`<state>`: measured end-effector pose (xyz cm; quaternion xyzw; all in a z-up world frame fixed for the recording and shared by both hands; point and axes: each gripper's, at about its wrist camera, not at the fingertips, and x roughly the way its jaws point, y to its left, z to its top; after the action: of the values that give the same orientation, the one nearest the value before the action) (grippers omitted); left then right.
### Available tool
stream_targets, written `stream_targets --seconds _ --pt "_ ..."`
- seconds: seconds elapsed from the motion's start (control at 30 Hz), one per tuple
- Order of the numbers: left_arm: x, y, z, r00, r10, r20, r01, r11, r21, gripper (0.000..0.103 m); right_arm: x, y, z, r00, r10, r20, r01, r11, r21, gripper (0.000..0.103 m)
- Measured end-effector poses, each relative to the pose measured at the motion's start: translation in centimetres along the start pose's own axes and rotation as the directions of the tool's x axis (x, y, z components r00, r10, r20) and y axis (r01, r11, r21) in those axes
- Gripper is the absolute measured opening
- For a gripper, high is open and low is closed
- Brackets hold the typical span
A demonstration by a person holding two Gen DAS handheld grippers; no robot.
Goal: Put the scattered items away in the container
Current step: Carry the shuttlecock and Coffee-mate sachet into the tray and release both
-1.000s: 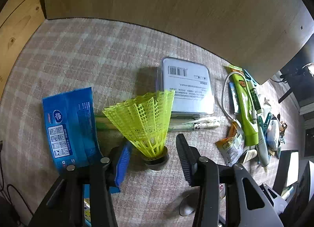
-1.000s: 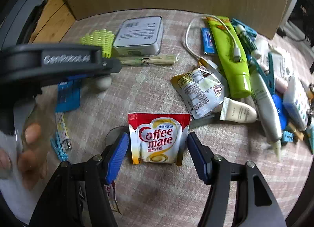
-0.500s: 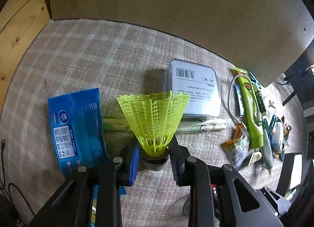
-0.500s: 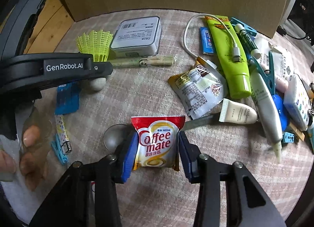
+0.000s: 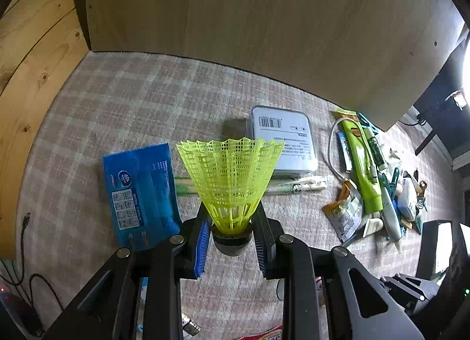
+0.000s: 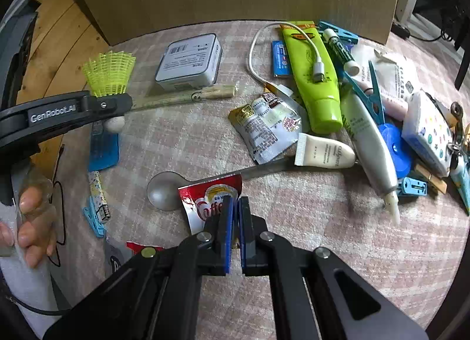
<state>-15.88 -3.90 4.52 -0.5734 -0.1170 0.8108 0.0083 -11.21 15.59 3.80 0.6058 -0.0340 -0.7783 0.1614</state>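
While the left gripper [image 5: 232, 237] clasped the yellow shuttlecock [image 5: 230, 178] by its dark base just in front of the grey tin [image 5: 283, 140], the right gripper [image 6: 235, 222], having just closed, pinched the red sachet [image 6: 210, 202] nearer the camera than that tin.

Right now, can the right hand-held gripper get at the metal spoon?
Probably not: the right hand-held gripper is shut on the Coffee-mate sachet, which also overlaps the spoon.

Both wrist views look steeply down, close over the checked cloth [image 5: 123, 110], sharing the grey tin [image 6: 189, 60].
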Motion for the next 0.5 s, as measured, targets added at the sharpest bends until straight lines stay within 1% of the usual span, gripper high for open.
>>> stream_targets --seconds 0.13,0.2,0.33,0.4,0.5 --pt "-0.5 -0.7 0.4 1.0 -0.002 0.006 0.002 1.0 0.006 0.025 -1.2 -0.6 -0.6 0.999 0.036 0.021 -0.036 0.999 0.014 0.004" --pt "-1.2 -1.0 -0.7 1.0 -0.008 0.014 0.007 1.0 0.013 0.025 -2.4 -1.4 -0.5 0.998 0.048 0.044 -0.049 0.999 0.02 0.004" --pt "-2.1 -2.5 -1.1 0.999 -0.024 0.03 0.023 0.999 0.029 0.025 -4.5 -2.3 -0.8 0.995 0.061 0.084 -0.063 0.998 0.03 0.004" --pt "-3.5 -3.2 -1.8 0.999 -0.033 0.036 0.031 0.999 0.04 0.025 -5.9 -3.1 -1.1 0.993 0.062 0.103 -0.067 0.997 0.043 0.003" --pt "-5.0 -5.3 -2.8 0.998 -0.047 0.047 0.044 0.997 0.066 0.025 -7.5 -4.8 -1.4 0.989 0.057 0.134 -0.065 0.996 0.06 0.004"
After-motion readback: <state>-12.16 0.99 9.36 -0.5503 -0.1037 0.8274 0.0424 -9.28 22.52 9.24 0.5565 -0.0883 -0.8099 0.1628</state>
